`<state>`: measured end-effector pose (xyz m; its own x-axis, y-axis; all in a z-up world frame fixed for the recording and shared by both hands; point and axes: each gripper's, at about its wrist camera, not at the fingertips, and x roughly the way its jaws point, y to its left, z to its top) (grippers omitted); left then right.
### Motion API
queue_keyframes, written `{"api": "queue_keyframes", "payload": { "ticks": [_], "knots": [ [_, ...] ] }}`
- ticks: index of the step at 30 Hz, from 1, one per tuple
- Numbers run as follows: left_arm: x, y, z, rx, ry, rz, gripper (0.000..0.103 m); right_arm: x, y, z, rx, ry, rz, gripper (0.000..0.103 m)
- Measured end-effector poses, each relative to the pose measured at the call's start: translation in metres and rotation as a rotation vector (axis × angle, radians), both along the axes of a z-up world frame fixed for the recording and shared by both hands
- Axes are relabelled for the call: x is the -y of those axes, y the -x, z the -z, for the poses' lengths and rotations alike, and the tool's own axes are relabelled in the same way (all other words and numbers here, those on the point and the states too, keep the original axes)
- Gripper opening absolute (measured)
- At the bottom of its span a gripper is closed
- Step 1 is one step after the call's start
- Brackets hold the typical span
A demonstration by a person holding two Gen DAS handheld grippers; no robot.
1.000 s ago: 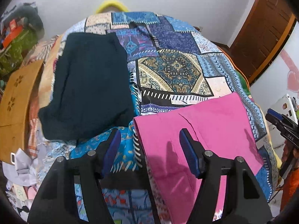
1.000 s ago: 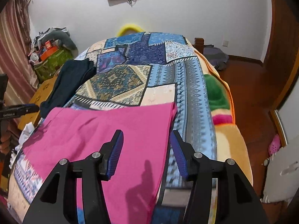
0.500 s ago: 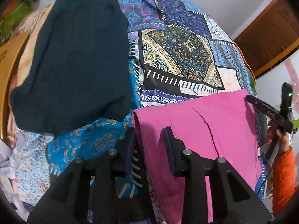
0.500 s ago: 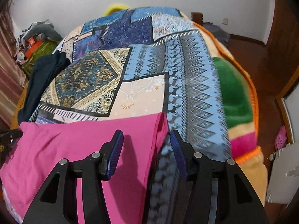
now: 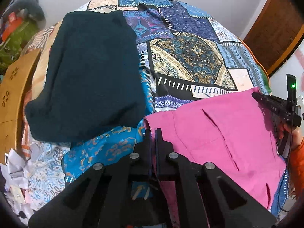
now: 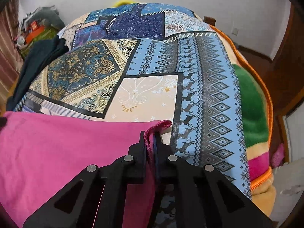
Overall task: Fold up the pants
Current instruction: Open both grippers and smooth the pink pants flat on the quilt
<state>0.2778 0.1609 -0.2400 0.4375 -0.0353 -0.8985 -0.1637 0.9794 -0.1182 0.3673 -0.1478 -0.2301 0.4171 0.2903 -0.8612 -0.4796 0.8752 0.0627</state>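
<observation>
Pink pants lie flat on the bed, beside a dark folded garment; left hand-held gripper and right hand-held gripper, wide apart a second ago, now pinch opposite far corners, ready to fold.

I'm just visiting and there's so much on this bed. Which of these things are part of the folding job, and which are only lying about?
Part of the job:
- pink pants, spread flat
- left gripper, shut on their left corner
- right gripper, shut on their right corner

Just lying about:
- dark folded garment
- patchwork bedspread underneath
- crumpled papers
- wooden board
</observation>
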Motion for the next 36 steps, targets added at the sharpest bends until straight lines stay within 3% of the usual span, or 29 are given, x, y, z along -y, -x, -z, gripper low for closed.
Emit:
{"api": "queue_keyframes", "payload": {
  "ticks": [6, 8, 12, 14, 16, 21, 23, 27, 36],
  "knots": [
    [0.001, 0.004, -0.007, 0.002, -0.036, 0.007, 0.006, -0.004, 0.001, -0.005, 0.029, 0.042, 0.017, 0.007],
    [0.001, 0.008, -0.014, 0.013, -0.038, 0.007, 0.007, 0.0, 0.004, -0.015, 0.041, 0.017, 0.057, 0.015],
    [0.004, 0.013, -0.033, 0.046, -0.078, 0.023, 0.008, 0.011, 0.019, -0.046, 0.08, -0.081, 0.078, 0.041],
    [0.008, 0.013, -0.044, 0.07, -0.09, 0.035, 0.013, 0.011, 0.027, -0.062, 0.098, -0.115, 0.057, 0.041],
    [0.012, 0.012, -0.053, 0.093, -0.094, 0.045, 0.025, 0.006, 0.034, -0.076, 0.104, -0.14, 0.02, 0.042],
    [0.027, 0.002, -0.068, 0.133, -0.083, 0.08, 0.045, -0.022, 0.056, -0.102, 0.127, -0.188, -0.093, 0.053],
    [0.032, -0.003, -0.067, 0.127, -0.075, 0.092, 0.052, -0.036, 0.064, -0.102, 0.114, -0.204, -0.139, 0.054],
    [0.04, -0.013, -0.056, 0.099, -0.078, 0.128, 0.058, -0.063, 0.07, -0.088, 0.063, -0.229, -0.178, 0.074],
    [0.035, -0.029, -0.012, -0.047, -0.018, 0.123, 0.061, -0.109, 0.065, -0.032, -0.164, -0.207, -0.238, 0.074]
  ]
}}
